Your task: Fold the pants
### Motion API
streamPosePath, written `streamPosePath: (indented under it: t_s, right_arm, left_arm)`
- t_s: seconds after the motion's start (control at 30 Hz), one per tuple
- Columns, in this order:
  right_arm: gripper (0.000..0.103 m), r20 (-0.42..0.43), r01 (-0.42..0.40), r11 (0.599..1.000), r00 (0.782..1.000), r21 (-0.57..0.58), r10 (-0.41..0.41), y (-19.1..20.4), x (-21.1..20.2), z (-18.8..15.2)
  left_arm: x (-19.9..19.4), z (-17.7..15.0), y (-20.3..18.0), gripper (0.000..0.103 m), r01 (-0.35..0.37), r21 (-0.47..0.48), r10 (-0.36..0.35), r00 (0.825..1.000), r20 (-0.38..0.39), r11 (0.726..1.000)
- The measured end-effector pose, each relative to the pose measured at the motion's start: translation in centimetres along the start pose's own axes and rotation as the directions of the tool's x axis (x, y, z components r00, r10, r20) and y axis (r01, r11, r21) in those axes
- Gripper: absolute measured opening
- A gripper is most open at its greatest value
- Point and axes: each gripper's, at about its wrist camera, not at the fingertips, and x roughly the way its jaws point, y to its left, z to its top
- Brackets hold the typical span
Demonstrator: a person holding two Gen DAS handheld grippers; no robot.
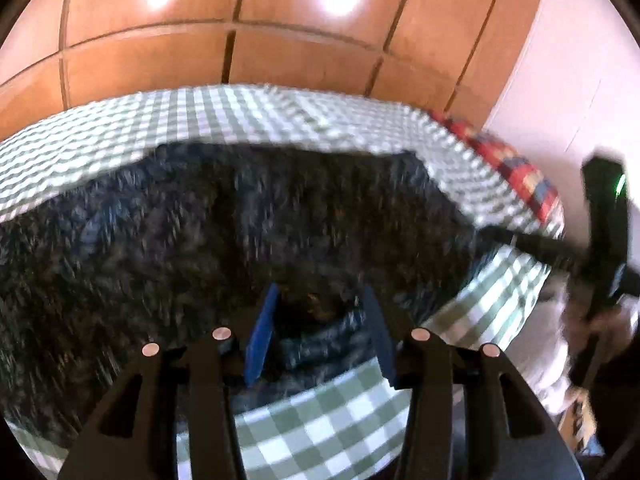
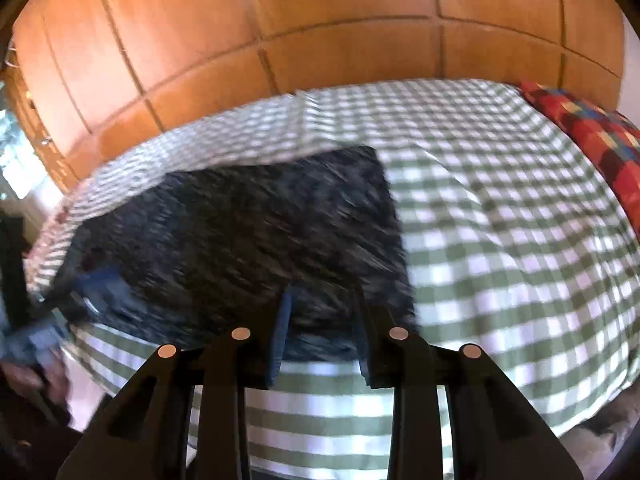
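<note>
Dark speckled pants (image 1: 200, 240) lie spread flat on a bed with a green-and-white checked cover (image 1: 320, 420). At their near edge, my left gripper (image 1: 320, 292) has a bunched fold of the fabric between its blue fingers (image 1: 262, 336); the jaws stand apart and do not seem to press it. In the right wrist view the pants (image 2: 240, 232) form a dark rectangle on the cover (image 2: 500, 240). My right gripper (image 2: 323, 292) is shut on their near edge close to the right corner. Both views are blurred.
A wooden wardrobe (image 1: 280, 40) (image 2: 320, 40) stands behind the bed. A red patchwork cushion (image 1: 516, 168) (image 2: 592, 132) lies at the bed's far right. The other hand-held tool shows at the right edge (image 1: 604, 240) and at the left edge (image 2: 16, 264).
</note>
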Motion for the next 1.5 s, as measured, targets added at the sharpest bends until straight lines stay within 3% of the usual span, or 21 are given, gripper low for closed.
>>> streamPosePath:
  t_s: [0.07,0.13,0.2,0.33,0.4,0.47,0.67,0.73,0.8,0.9,1.03,1.13,1.3,1.43,1.5]
  right_arm:
    - [0.029,0.008,-0.015,1.0,1.0,-0.012,0.015,1.1,0.8,0.2]
    - [0.04,0.031,0.02,0.999,0.999,-0.034,-0.019,2.3,1.9,1.5]
    - [0.043,0.051,0.031,0.999,0.998,-0.028,-0.029,2.9,2.9,3.0]
    - [0.043,0.0,0.079,0.996,0.997,0.051,-0.079,1.0,7.0,6.4]
    - [0.043,-0.064,0.147,0.987,0.988,0.07,-0.143,-0.4,10.0,7.2]
    - [0.043,-0.105,0.136,0.986,0.986,0.099,-0.126,-1.6,12.2,7.0]
    - [0.044,-0.066,0.176,0.983,0.983,0.057,-0.172,-0.6,11.9,6.6]
    - [0.048,-0.059,0.184,0.982,0.982,0.043,-0.181,0.1,11.2,6.1]
    - [0.065,-0.045,0.192,0.981,0.981,0.039,-0.191,0.7,10.5,5.9]
    - [0.067,0.002,0.199,0.98,0.98,0.018,-0.199,1.8,9.2,5.7]
    - [0.067,0.042,0.133,0.991,0.99,-0.018,-0.133,4.7,7.9,5.1]
    - [0.067,0.02,0.026,0.998,0.999,-0.052,-0.025,7.2,7.7,4.2]
    - [0.043,-0.059,-0.148,0.985,0.988,-0.088,0.143,11.4,8.8,2.7]
    - [0.043,-0.137,-0.186,0.975,0.976,-0.122,0.169,14.0,10.7,0.6]
    - [0.044,-0.126,-0.162,0.976,0.982,-0.148,0.144,14.7,11.1,-0.4]
  left_arm:
    - [0.6,-0.6,0.3,0.043,0.0,-0.016,0.0,1.0,-0.022,1.0]
    - [0.9,-1.1,1.1,0.046,0.011,-0.049,-0.013,0.999,-0.042,0.999]
    - [1.0,-1.4,1.4,0.047,0.025,-0.065,-0.028,0.998,-0.048,0.998]
    - [1.3,-1.6,1.2,0.047,0.016,-0.063,-0.019,0.999,-0.051,0.998]
    - [1.5,-1.7,1.2,0.047,0.02,-0.069,-0.024,0.998,-0.051,0.997]
    - [1.7,-1.8,1.0,0.047,0.024,-0.073,-0.027,0.998,-0.049,0.997]
    - [0.4,-1.7,1.6,0.046,0.01,-0.095,-0.013,0.999,-0.031,0.995]
    - [-0.5,-1.6,1.8,0.048,-0.029,-0.102,0.029,1.0,-0.008,0.994]
    - [-1.5,-1.5,2.1,0.052,-0.07,-0.108,0.072,0.997,0.016,0.992]
    - [-2.7,-1.3,2.7,0.055,-0.13,-0.12,0.137,0.99,0.044,0.984]
    - [-3.8,-1.2,3.8,0.06,-0.181,-0.151,0.191,0.98,0.059,0.972]
    - [-4.6,-1.4,4.5,0.062,-0.217,-0.168,0.231,0.971,0.065,0.962]
    - [-5.9,-1.6,6.0,0.065,-0.254,-0.205,0.275,0.958,0.079,0.945]
    - [-6.7,-1.9,7.1,0.067,-0.272,-0.24,0.299,0.951,0.082,0.932]
    - [-7.0,-2.1,7.7,0.068,-0.279,-0.257,0.309,0.948,0.082,0.925]
